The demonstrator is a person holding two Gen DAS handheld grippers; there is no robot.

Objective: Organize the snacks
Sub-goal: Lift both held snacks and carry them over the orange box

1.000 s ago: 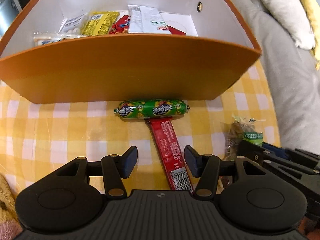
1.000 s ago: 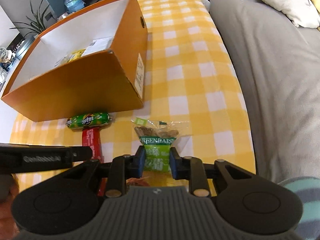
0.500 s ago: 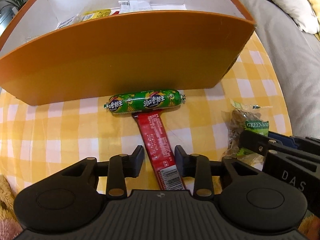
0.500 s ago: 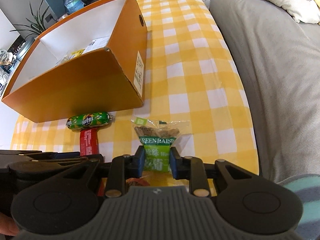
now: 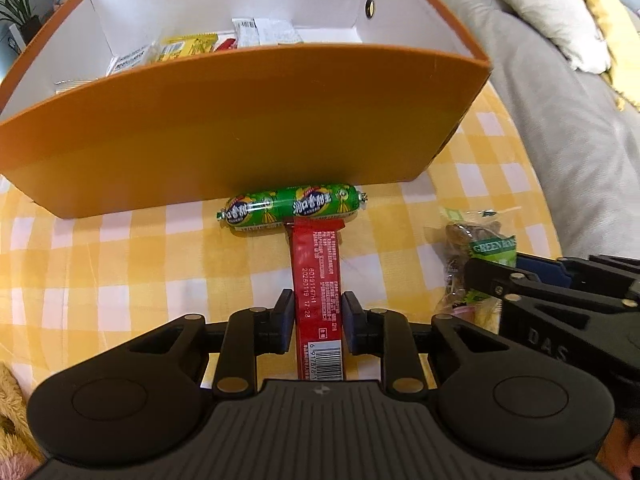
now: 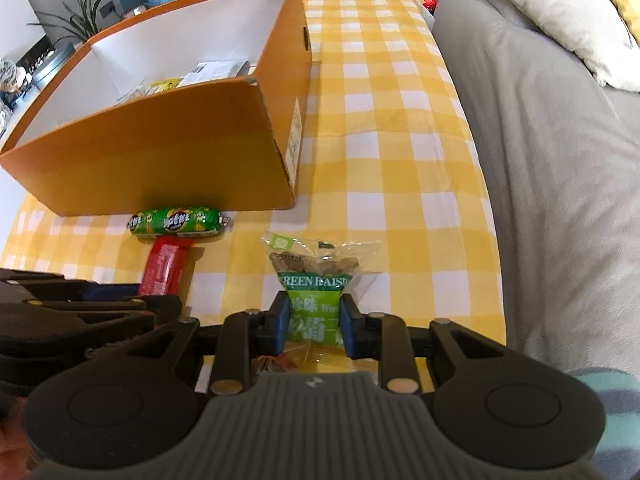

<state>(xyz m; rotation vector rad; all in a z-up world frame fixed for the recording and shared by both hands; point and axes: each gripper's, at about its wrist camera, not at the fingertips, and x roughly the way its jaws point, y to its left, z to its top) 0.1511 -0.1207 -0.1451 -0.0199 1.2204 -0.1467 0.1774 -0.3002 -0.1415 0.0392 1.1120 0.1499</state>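
My left gripper (image 5: pixel 317 320) is shut on a long red snack stick (image 5: pixel 316 276) that lies on the yellow checked cloth, its far end touching a green sausage (image 5: pixel 292 209) lying against the orange box (image 5: pixel 240 128). The box holds several snack packets (image 5: pixel 188 46). My right gripper (image 6: pixel 313 322) is shut on a green raisin bag (image 6: pixel 316 280) on the cloth. In the right wrist view the sausage (image 6: pixel 178 222), the red stick (image 6: pixel 162 266) and the box (image 6: pixel 160 160) sit to the left. The raisin bag (image 5: pixel 480 248) shows in the left wrist view too.
A grey sofa (image 6: pixel 560 180) with a pale cushion (image 6: pixel 560 12) borders the table on the right. A fuzzy tan thing (image 5: pixel 12 400) lies at the lower left. The yellow checked cloth (image 6: pixel 392 100) stretches past the box. A plant and a water bottle stand far behind.
My left gripper has closed from wide open onto the red stick and come lower and nearer the table. My right gripper stays shut on the raisin bag, hardly moved.
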